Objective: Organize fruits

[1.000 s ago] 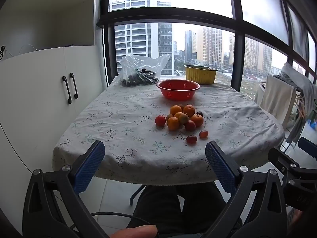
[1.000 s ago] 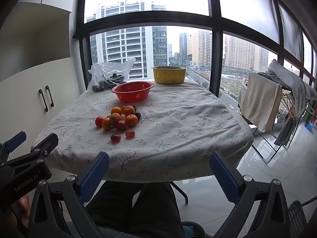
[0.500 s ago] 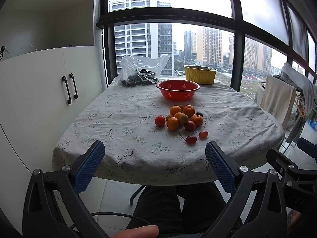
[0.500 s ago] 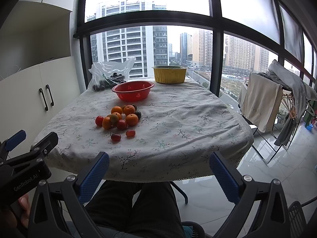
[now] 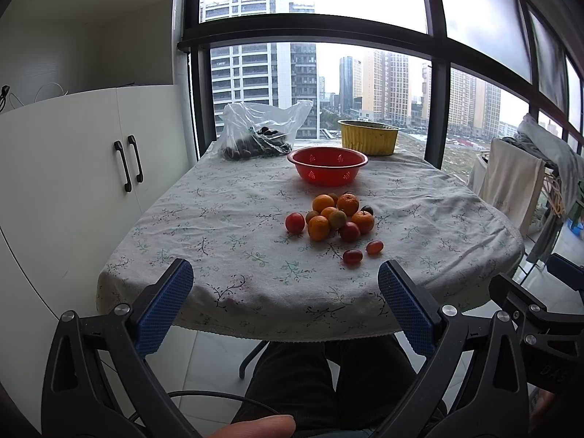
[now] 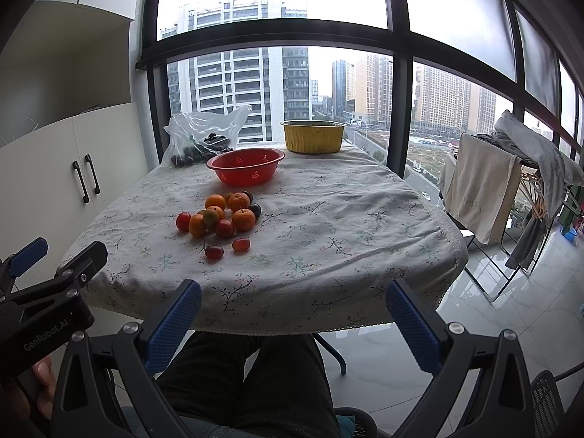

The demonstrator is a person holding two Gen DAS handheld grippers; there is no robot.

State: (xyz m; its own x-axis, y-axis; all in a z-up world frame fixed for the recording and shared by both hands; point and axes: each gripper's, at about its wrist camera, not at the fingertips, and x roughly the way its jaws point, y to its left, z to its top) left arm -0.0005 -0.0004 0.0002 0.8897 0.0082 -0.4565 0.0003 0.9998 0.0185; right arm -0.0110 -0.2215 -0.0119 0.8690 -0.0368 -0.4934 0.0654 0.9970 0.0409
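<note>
A heap of small oranges point(image 5: 330, 215) point(image 6: 228, 211) and red tomatoes point(image 5: 295, 222) point(image 6: 183, 221) lies mid-table on the flowered cloth. Two oval tomatoes point(image 5: 353, 256) point(image 6: 214, 252) sit apart, nearer me. Behind the heap stand a red colander bowl point(image 5: 327, 165) point(image 6: 245, 165) and a yellow basin point(image 5: 368, 137) point(image 6: 314, 135). My left gripper point(image 5: 286, 301) hangs open before the table's near edge, nothing between its blue pads. My right gripper point(image 6: 292, 319) is likewise open and empty, short of the table. Each gripper shows at the other view's edge.
A clear plastic bag point(image 5: 255, 135) point(image 6: 202, 138) with dark fruit rests at the back left by the window. White cabinet point(image 5: 91, 168) stands left of the table. A drying rack with cloths point(image 6: 511, 182) is on the right. A person's dark-trousered legs point(image 5: 321, 379) are below.
Both views have drifted very slightly; the right gripper seen in the left wrist view sits a little lower. Fruit and bowls have not moved.
</note>
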